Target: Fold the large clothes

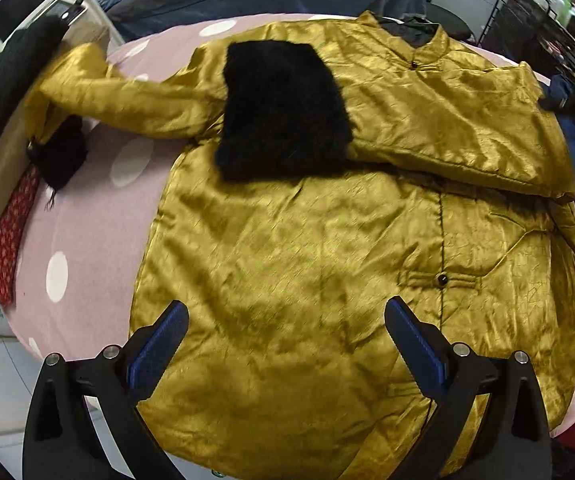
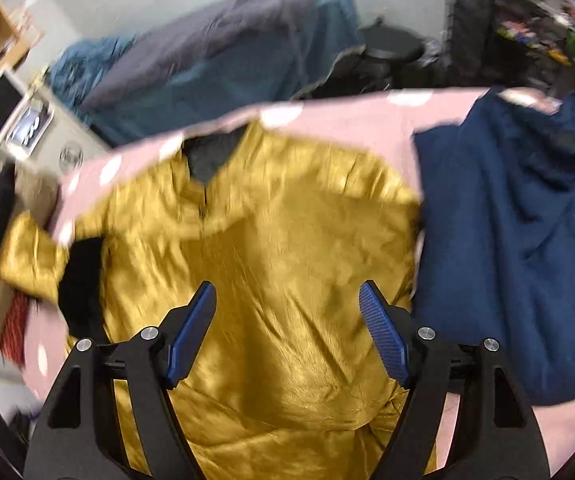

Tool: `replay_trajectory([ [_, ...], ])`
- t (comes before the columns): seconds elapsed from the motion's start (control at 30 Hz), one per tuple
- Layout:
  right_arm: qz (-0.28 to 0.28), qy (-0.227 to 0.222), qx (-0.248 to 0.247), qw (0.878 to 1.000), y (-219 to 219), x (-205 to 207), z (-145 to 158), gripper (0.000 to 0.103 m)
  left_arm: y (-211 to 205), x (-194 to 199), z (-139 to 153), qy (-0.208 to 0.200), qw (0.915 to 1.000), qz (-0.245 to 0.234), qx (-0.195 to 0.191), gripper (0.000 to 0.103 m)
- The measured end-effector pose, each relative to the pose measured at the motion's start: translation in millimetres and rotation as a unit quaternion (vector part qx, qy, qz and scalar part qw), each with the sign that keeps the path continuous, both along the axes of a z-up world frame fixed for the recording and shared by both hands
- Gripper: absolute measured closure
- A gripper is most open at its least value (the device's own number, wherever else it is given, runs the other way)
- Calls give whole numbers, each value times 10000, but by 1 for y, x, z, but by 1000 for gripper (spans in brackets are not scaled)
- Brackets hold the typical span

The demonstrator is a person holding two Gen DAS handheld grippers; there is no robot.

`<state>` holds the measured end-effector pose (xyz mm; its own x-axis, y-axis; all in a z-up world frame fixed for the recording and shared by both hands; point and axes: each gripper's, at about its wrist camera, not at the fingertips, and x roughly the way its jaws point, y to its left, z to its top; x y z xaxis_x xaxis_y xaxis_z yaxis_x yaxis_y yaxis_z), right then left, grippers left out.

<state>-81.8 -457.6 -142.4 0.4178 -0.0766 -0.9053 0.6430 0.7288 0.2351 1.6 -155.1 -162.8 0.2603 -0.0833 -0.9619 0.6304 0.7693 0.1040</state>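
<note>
While the gold jacket [image 1: 287, 260] lies flat with its front up on the pink dotted cover [image 1: 87, 232] of the bed, one sleeve is already folded across the chest — its black fur cuff [image 1: 283, 112] rests in the upper middle of the left wrist view. The other sleeve [image 1: 127, 96] is not yet folded: it stretches toward the upper left of that frame, and its own fur cuff [image 1: 61, 152] hangs near the edge of the bed. So the step in hand is, in my judgement, the folding in of the sleeves, half done.

The left gripper [image 1: 287, 344] hovers above the lower part of the jacket with its jaws wide apart and nothing between them. The right gripper [image 2: 287, 332] also stands with jaws apart and empty; its picture is blurred, and it shows the jacket [image 2: 267, 280] below the fingers and a dark blue garment [image 2: 519, 248] lying just beside it at the right of the frame.

The next move probably calls for a reach to the outstretched sleeve at the upper left, a pinch near the cuff, and a carry across the chest — so that both sleeves lie on the body before the jacket is folded in half. The satin looks slippery, so the pinch should take a good fold of cloth.
</note>
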Motion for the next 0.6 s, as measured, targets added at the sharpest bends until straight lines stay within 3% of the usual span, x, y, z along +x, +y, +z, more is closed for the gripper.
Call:
replay_trajectory([
  [0.1, -120, 411, 93, 9990, -8, -7, -36, 29, -12, -2, 5, -28, 9999, -91, -42, 7],
  [0.17, -38, 433, 137, 9990, -12, -10, -55, 29, -15, -3, 5, -16, 9999, -115, -41, 7],
  [0.33, 698, 774, -362, 9939, 5, 3, -52, 28, -16, -11, -3, 84, 9998, -163, 97, 7],
  [0.47, 412, 37, -358, 9985, -1, -12, -15, 28, -11, -11, -6, 69, 9997, -141, 160, 7],
  [0.6, -332, -505, 97, 9981, -38, -26, 5, 28, -12, -5, -5, 95, 9999, -53, 119, 7],
])
